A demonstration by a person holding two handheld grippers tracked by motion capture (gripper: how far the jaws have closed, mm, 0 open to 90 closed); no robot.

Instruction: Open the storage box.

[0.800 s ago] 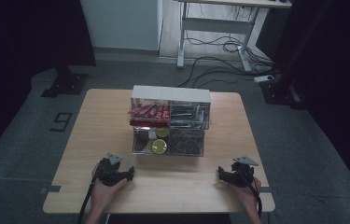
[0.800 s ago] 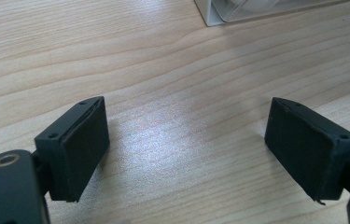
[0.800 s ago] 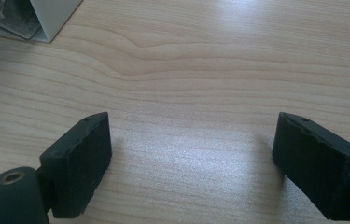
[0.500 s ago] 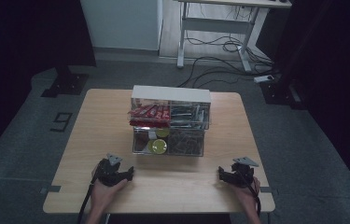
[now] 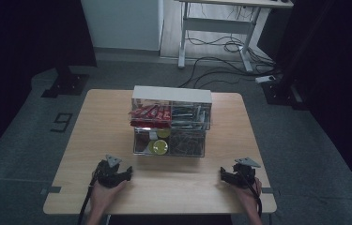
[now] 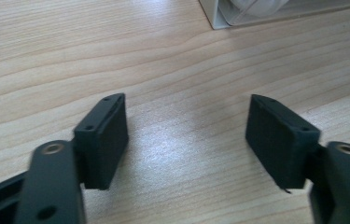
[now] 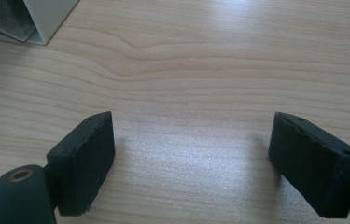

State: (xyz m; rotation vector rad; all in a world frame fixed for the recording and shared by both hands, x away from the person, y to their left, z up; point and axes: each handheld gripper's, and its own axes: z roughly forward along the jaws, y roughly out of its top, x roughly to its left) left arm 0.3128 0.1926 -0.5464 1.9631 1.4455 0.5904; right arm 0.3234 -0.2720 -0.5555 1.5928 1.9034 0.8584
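Nothing is seen to have shifted since the earlier high views: the left gripper (image 5: 127, 173) and the right gripper (image 5: 224, 174) are held in the same spots near the front edge of the wooden table (image 5: 98, 122), and the clear storage box (image 5: 171, 123) is unmoved at the table's middle. In the left gripper view the black jaws are spread wide with only bare wood grain between them, and the same is seen in the right gripper view (nothing is gripped by either). A broad strip of bare tabletop is left between the grippers and the box's front, and open wood is also left to both sides of the box, out to the table's left and right edges. A corner of the box is caught at the top of each gripper view, well apart from the jaws. Red packets (image 5: 149, 114) and a yellow round item (image 5: 158, 146) are seen inside the box, but their print is too small to be read. A "9" (image 5: 61, 122) is marked on the floor left of the table.
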